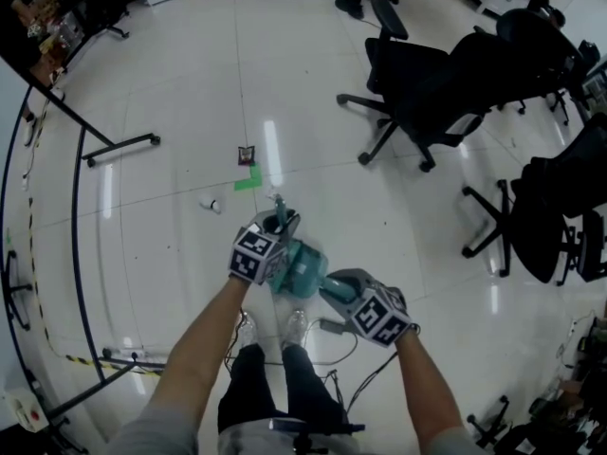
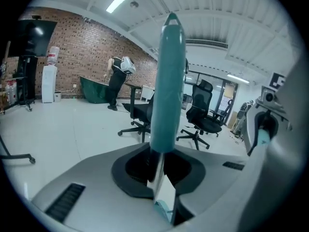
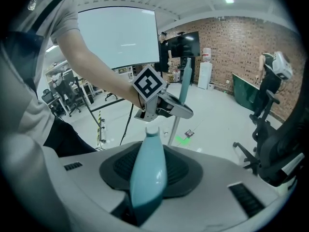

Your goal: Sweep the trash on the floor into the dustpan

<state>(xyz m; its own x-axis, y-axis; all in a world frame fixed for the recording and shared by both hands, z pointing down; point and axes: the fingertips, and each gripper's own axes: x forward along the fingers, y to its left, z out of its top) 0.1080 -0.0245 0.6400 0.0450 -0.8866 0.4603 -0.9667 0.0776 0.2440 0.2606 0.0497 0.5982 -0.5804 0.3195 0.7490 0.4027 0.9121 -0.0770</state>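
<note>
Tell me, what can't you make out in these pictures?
Head view: white scrap and dark wrapper, too small to identify.
Left gripper view: tall teal handle, lower end hidden by the left hand-held gripper.
Right gripper view: short teal handle, whatever it joins hidden below the right hand-held gripper.

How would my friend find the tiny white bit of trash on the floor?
Start on the shiny white floor and find the green tape mark. Just left of it, slightly nearer the person, lies the small white scrap. The other trash, a wrapper beyond the tape, is dark.
</note>
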